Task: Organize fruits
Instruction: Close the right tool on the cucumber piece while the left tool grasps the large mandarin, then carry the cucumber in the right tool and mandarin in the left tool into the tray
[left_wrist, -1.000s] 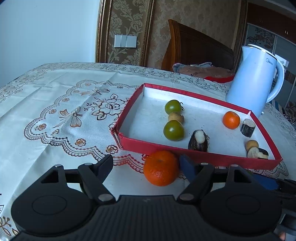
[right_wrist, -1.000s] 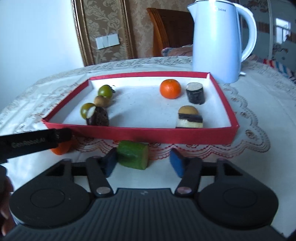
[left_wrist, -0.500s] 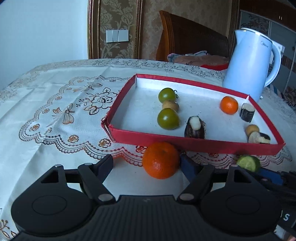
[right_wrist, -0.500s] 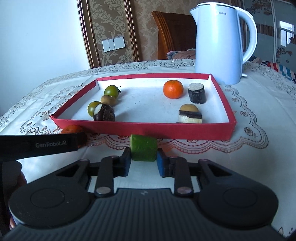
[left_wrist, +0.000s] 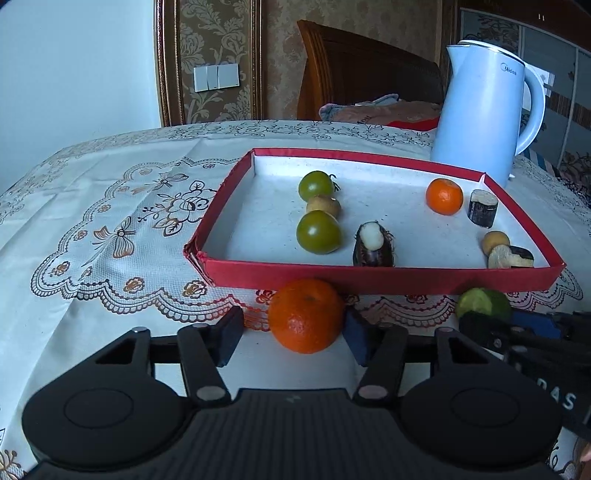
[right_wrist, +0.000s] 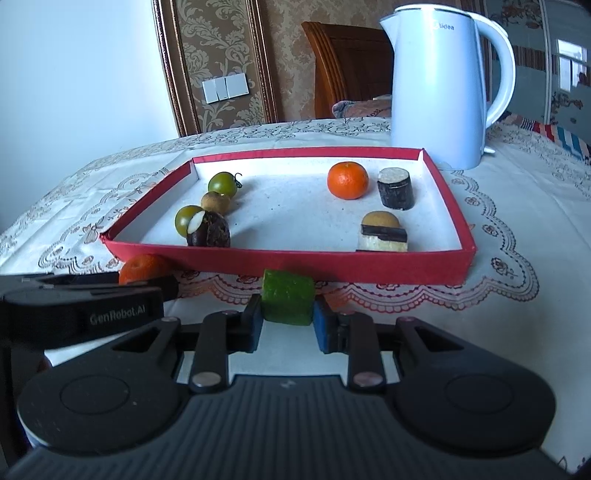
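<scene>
An orange mandarin (left_wrist: 306, 315) lies on the tablecloth just before the red tray (left_wrist: 369, 275). My left gripper (left_wrist: 293, 326) straddles it, jaws closing; the right pad touches the fruit, the left pad stands a little off. My right gripper (right_wrist: 288, 318) is shut on a green fruit chunk (right_wrist: 288, 301) in front of the tray's (right_wrist: 295, 263) near wall. In the tray lie two green tomatoes (left_wrist: 318, 232), a small brown fruit (left_wrist: 323, 205), a second mandarin (left_wrist: 444, 196) and several dark cut pieces. The left wrist view shows the chunk (left_wrist: 480, 302) at lower right.
A pale blue electric kettle (left_wrist: 480, 110) (right_wrist: 439, 92) stands behind the tray's far right corner. A wooden chair and a patterned wall lie beyond the table. The embroidered cloth (left_wrist: 110, 229) stretches to the left of the tray.
The right gripper's jaws closed onto the green chunk and have held it since. The left gripper's jaws narrowed around the mandarin, and its view rolled slightly.
</scene>
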